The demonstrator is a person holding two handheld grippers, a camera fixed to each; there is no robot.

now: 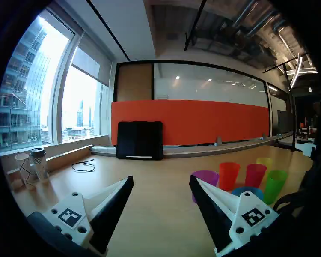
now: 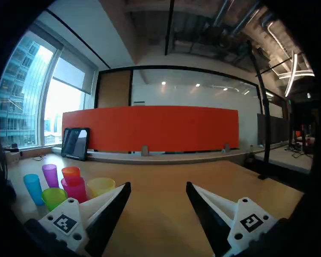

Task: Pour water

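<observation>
Wooden worktop (image 1: pixel 160 214) with six plastic cups, one of each colour, standing upright in a close cluster: purple cup (image 1: pixel 205 176), orange cup (image 1: pixel 228 173), pink cup (image 1: pixel 254 173), yellow cup (image 1: pixel 265 162), green cup (image 1: pixel 275 184), blue cup (image 1: pixel 245 191). In the left gripper view the cluster lies right of centre, just beyond the right-hand finger, which partly hides the blue cup. In the right gripper view the six stand at lower left, beside the left-hand finger. Left gripper (image 1: pixel 160 180): two fingers apart, nothing between them, bare worktop ahead. Right gripper (image 2: pixel 158 185): two fingers apart, likewise holding nothing. Far edge of the worktop: one black tablet (image 1: pixel 140 140) standing upright before an orange partition (image 1: pixel 194 122). Window side, left gripper view: one lidded paper cup (image 1: pixel 38 162) beside one clear glass (image 1: pixel 22 166), and one black cable (image 1: pixel 83 166) lying near them. Whether any cup holds water cannot be told.
</observation>
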